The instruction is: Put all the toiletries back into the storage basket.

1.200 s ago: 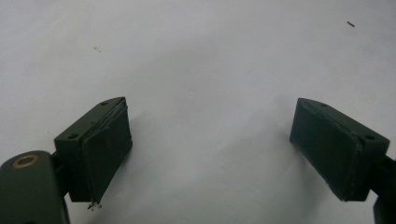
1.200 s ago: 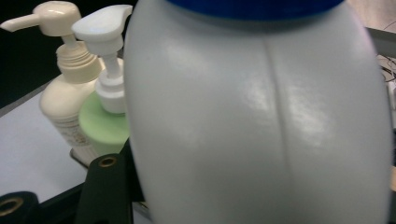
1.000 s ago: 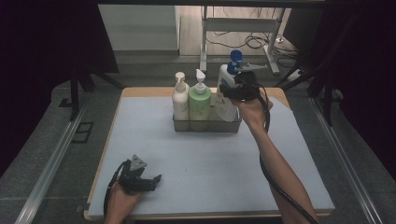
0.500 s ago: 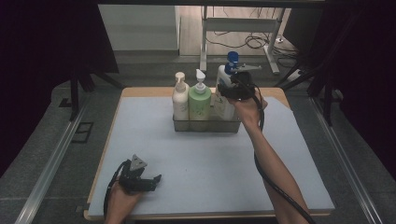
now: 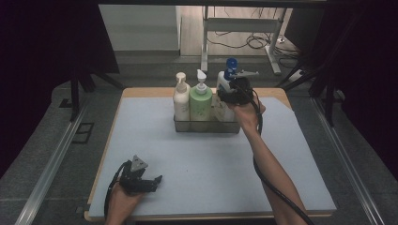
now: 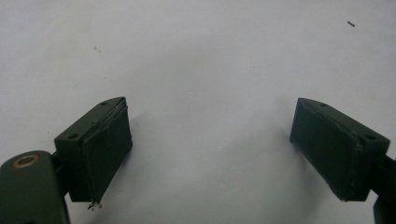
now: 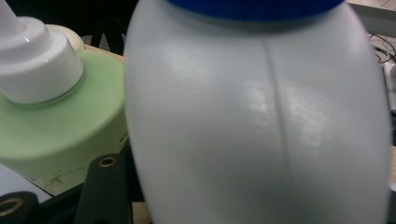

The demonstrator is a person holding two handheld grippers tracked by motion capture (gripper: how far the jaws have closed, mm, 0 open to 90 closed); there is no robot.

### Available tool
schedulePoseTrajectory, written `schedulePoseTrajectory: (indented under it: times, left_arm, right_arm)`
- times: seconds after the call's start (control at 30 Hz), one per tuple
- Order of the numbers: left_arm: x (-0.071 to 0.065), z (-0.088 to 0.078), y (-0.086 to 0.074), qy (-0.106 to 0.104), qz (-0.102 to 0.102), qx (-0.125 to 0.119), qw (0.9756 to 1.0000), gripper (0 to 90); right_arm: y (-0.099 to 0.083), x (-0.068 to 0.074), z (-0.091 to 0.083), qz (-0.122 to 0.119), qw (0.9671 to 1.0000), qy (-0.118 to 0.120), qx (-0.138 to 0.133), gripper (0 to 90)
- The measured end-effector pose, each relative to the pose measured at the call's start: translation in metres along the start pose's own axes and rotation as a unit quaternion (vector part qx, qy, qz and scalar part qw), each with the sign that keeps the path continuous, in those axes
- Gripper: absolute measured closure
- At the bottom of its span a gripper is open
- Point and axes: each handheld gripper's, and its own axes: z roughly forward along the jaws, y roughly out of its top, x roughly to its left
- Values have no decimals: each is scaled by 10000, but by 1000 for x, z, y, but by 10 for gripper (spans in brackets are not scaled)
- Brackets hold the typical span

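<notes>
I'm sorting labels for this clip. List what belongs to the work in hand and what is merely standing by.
In the work:
- white plastic bottle with a blue cap, close between the right gripper's jaws
- grey wire basket holding the bottles

Standing by:
- green pump bottle and cream pump bottle in that basket
- left gripper, open, at the near edge of the pale blue mat

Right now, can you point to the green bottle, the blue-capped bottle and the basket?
green bottle [image 5: 200, 105]: high view, front of body.
blue-capped bottle [image 7: 261, 121]: right gripper view, white body.
basket [image 5: 206, 126]: high view, front wall.
</notes>
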Motion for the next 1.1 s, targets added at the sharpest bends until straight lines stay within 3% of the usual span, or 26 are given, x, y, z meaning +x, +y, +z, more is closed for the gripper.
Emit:
schedulePoseTrajectory:
  times: [0.8, 0.97, 1.1]
  left_arm:
    - [0, 0, 0, -3, 1, -5, 10000, 123]
    - [0, 0, 0, -3, 1, -5, 10000, 123]
    - [0, 0, 0, -4, 3, 2, 10000, 123]
  right_arm:
    - [-29, 3, 13, -18, 9998, 36, 188, 397]
    - [-28, 3, 12, -127, 9995, 83, 268, 388]
    - [-28, -1, 13, -71, 9995, 148, 255, 378]
